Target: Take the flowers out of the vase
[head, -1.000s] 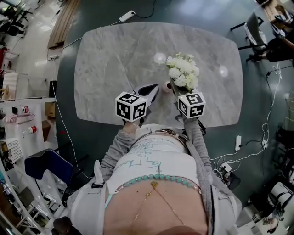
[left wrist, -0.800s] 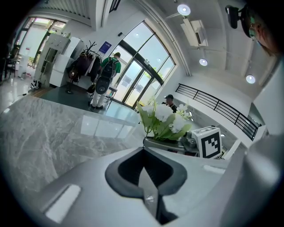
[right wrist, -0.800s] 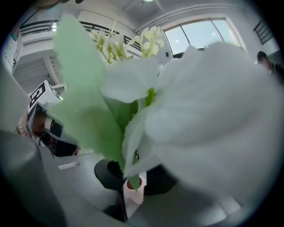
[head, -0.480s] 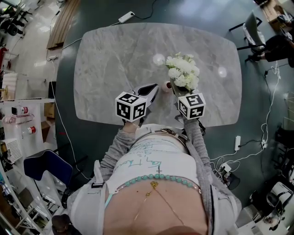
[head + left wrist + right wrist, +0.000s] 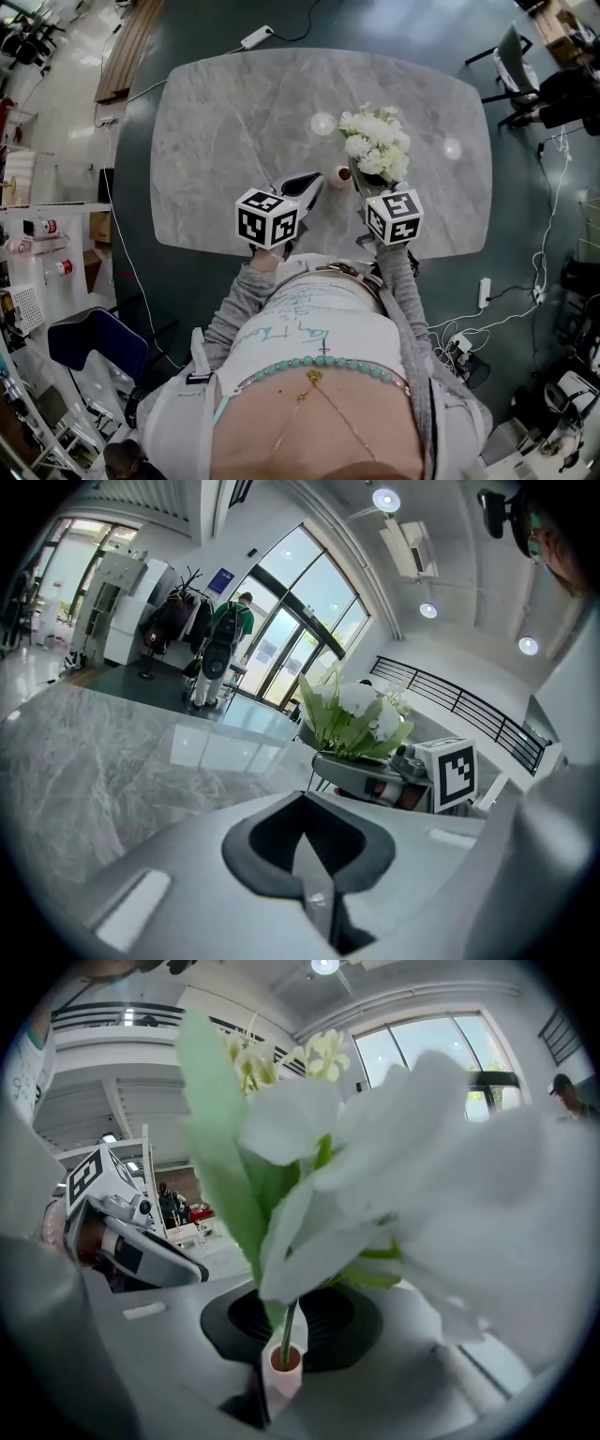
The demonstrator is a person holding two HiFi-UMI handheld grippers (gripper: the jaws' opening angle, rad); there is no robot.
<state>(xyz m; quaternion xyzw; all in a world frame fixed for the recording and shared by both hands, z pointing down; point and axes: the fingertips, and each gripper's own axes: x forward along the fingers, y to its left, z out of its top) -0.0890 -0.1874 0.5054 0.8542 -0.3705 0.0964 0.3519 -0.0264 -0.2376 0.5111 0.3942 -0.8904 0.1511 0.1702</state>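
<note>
left tool [image 5: 311, 185] shut, empty, right tool [image 5: 356, 181] jaws just closing onto vase [image 5: 284, 1367], both tilted down

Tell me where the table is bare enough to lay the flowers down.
The table is bare over its left half, from its left edge to the left gripper. The right end past the flowers and the far strip behind them are bare too. It is crowded at the near middle, where the vase and right gripper meet them.

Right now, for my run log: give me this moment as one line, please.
left tool: shut, empty | right tool: jaws have just been closing on vase neck | flowers: stem in vase
</note>
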